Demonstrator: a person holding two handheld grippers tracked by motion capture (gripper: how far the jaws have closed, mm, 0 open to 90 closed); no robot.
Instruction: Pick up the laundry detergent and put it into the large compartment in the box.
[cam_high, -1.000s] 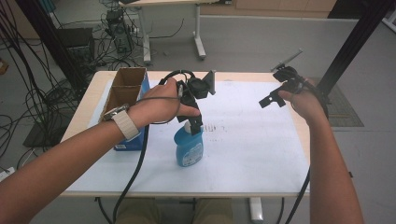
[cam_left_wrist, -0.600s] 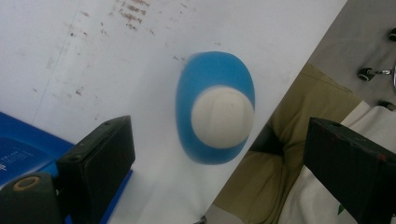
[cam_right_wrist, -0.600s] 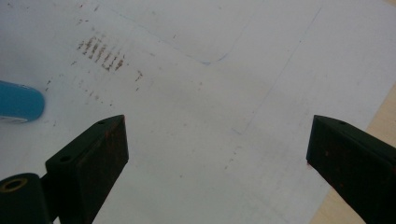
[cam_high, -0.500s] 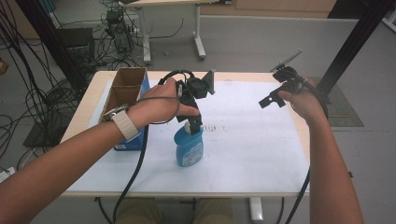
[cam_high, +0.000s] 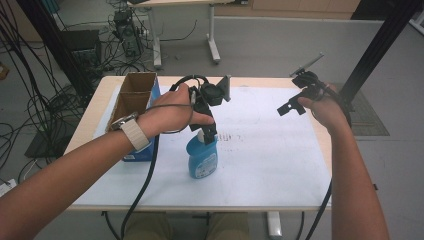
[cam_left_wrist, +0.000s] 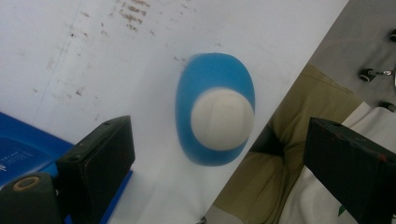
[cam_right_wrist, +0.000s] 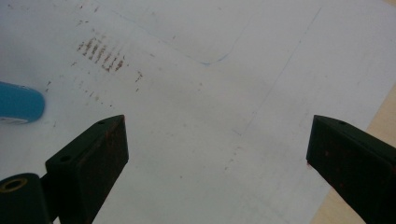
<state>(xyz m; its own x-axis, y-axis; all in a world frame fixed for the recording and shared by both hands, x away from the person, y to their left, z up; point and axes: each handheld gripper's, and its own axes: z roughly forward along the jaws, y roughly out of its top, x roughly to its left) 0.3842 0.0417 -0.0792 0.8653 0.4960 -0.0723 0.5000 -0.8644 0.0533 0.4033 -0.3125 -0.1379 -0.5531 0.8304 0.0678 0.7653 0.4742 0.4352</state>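
I hold my left gripper (cam_high: 207, 136) straight above the bottle (cam_high: 202, 157), jaws wide on either side of its white cap (cam_left_wrist: 222, 119) without touching, so a plain drop would seat them. The bottle stands upright on the paper (cam_high: 260, 150), just beside the box (cam_high: 135, 97). My right gripper (cam_high: 290, 106) waits well away from the bottle, jaws wide and empty, leaving room.

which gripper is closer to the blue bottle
Left. The left gripper hangs right above the blue bottle, its open jaws either side of the white cap, not touching it. The right gripper is held open above the white paper, well off to the bottle's right.
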